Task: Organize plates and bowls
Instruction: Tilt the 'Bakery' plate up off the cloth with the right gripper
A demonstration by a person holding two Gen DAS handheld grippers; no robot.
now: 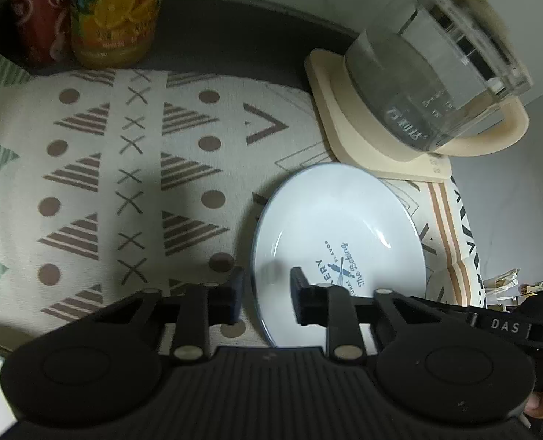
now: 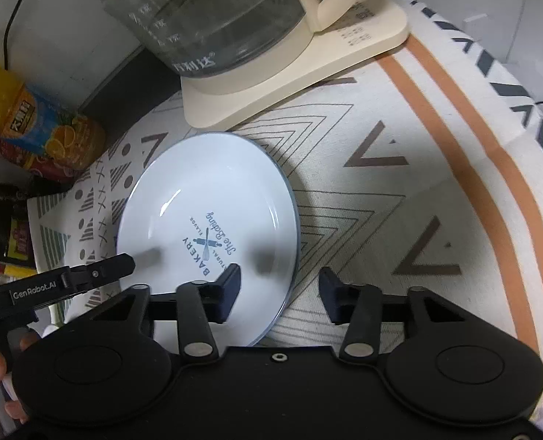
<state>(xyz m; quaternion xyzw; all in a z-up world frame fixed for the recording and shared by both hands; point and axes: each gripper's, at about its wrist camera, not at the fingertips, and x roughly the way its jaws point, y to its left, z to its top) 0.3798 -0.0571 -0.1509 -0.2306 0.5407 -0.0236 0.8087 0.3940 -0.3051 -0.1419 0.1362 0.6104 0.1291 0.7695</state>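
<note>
One plate [image 2: 212, 198] beside kettle base [image 2: 271, 84], bottles [image 1: 113, 11] beyond.

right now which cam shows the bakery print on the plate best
The right wrist view: the plate lies nearly whole and "BAKERY" reads in full. In the left wrist view a gripper finger covers part of the word on the plate.

You're at a home table: patterned cloth [image 2: 399, 190], glass kettle [image 2: 234, 18], juice bottle [image 1: 115, 14], plate [image 2: 212, 227].
</note>
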